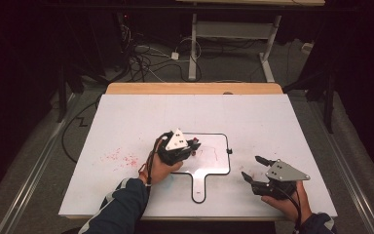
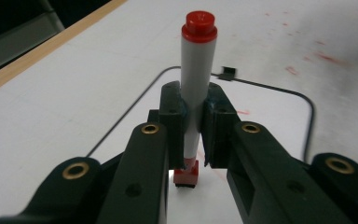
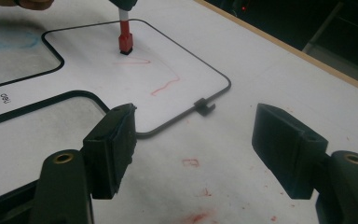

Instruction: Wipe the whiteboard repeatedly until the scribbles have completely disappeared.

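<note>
With your left gripper [image 2: 193, 140] clamped on the red marker [image 2: 196, 88], tip down on the small whiteboard [image 1: 219, 168] near the table's front edge, and your right gripper [image 3: 196, 154] gaping empty, the unsteadied board may skid.

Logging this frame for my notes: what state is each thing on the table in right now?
Red marker: clamped upright in the left gripper, red eraser end down on the board.
Small whiteboard: flat on the table, thin red scribbles on it.
Right gripper: fingers wide apart, holding nothing, off the board's right edge.
Table: white top with red smudges left of the board.
</note>
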